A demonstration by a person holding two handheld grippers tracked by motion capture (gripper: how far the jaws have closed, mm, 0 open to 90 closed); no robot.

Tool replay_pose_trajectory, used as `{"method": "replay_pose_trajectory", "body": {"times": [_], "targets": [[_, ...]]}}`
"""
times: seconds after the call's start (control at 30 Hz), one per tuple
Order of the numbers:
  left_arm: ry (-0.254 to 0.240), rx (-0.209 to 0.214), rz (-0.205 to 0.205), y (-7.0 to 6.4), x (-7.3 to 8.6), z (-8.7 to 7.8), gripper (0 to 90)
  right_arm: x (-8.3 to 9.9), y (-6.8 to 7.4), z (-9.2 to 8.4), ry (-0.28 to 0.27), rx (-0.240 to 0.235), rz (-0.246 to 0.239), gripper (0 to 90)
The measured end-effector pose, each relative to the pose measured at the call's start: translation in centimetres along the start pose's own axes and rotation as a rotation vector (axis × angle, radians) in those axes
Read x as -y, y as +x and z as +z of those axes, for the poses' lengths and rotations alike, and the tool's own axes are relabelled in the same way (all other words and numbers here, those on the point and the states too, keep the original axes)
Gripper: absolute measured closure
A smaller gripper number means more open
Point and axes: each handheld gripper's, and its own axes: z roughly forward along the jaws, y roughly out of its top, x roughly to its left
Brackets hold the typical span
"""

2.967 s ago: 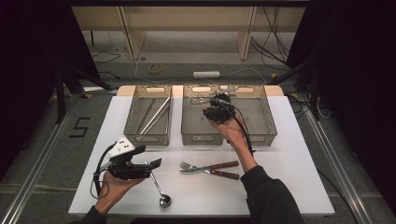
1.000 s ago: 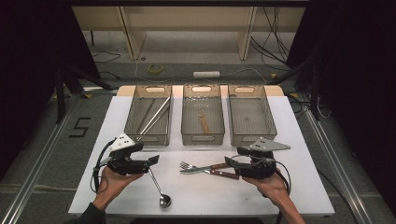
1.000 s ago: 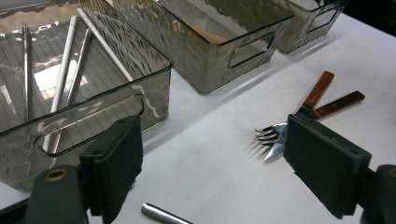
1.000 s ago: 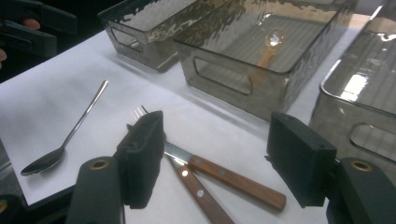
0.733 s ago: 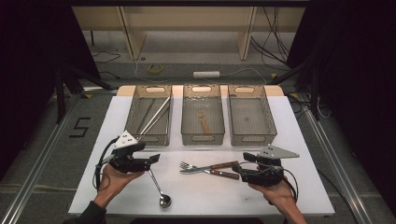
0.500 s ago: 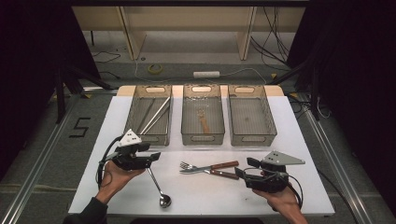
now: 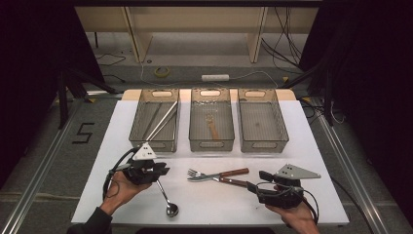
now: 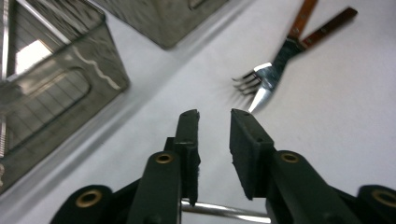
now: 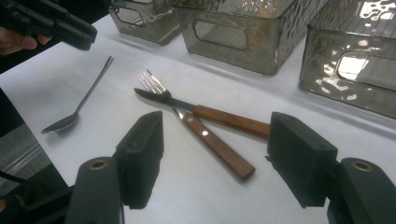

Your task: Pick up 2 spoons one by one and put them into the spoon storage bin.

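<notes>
A fork (image 7: 196, 172) and a knife (image 7: 233, 172) with wooden handles lie crossed at the table's front middle. My right gripper (image 7: 256, 181) hovers just right of the handles, open wide with nothing between its jaws; in the right gripper view (image 9: 217, 126) the handles (image 9: 217, 147) lie just ahead. My left gripper (image 7: 160, 171) stands over the top end of a metal spoon (image 7: 166, 199). Its jaws (image 8: 215, 114) have just been closing to a narrow gap with nothing pressed between the pads. The spoon handle (image 8: 224, 212) crosses beneath them.
Three smoky bins stand in a row at the back. The left bin (image 7: 141, 127) holds long metal utensils, the middle bin (image 7: 211, 144) a wooden-handled fork (image 7: 212, 127), and beside it is the right bin (image 7: 260, 145). White table (image 7: 214, 204) all round.
My right gripper came back from the middle bin to the front, then slid right, away from the handles. My left gripper's jaws narrowed over the spoon handle; that hand barely moved.
</notes>
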Motion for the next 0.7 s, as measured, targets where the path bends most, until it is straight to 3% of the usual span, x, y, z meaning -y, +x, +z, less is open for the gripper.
{"method": "replay_pose_trajectory", "body": {"times": [0.43, 0.7], "targets": [[0.176, 0.082, 0.06, -2.7, 0.4, 0.1, 45.2, 0.1, 0.0, 0.0, 0.006, -0.005, 0.005, 37.2], [0.212, 0.116, 0.067, -4.9, 0.9, -0.3, 41.7, 0.2, 0.1, 0.1, 0.015, -0.009, 0.005, 37.2]]}}
